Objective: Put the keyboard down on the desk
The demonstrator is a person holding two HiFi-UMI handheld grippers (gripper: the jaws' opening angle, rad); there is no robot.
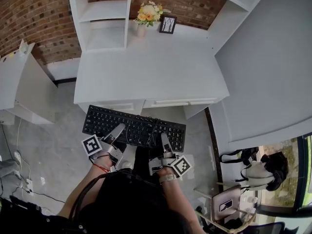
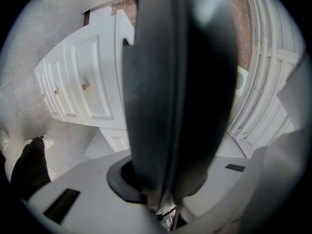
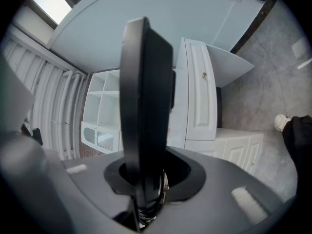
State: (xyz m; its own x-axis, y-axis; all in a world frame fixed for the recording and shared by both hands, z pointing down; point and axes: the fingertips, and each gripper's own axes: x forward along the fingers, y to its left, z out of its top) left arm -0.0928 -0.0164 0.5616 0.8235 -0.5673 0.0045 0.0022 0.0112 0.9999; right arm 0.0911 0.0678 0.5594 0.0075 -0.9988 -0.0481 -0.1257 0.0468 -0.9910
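The keyboard (image 1: pixel 134 127) is hanging in the air, roughly level, just short of the front edge of the bench (image 1: pixel 146 67), over the floor (image 1: pixel 53 150) and not touching the top. Its cable (image 1: pixel 152 126) is lying bundled on the keys. The left tongs (image 1: pixel 117 130) are pinching its near edge, and the right tongs (image 1: pixel 164 139) are pinching the same edge further right. Both gripper views are showing the black slab clamped between the jaws. Flowers (image 1: pixel 147 13) and a picture frame (image 1: pixel 167 24) are standing at the back. Judging progress: it's gripped and near the bench, with lowering onto the top and releasing left.
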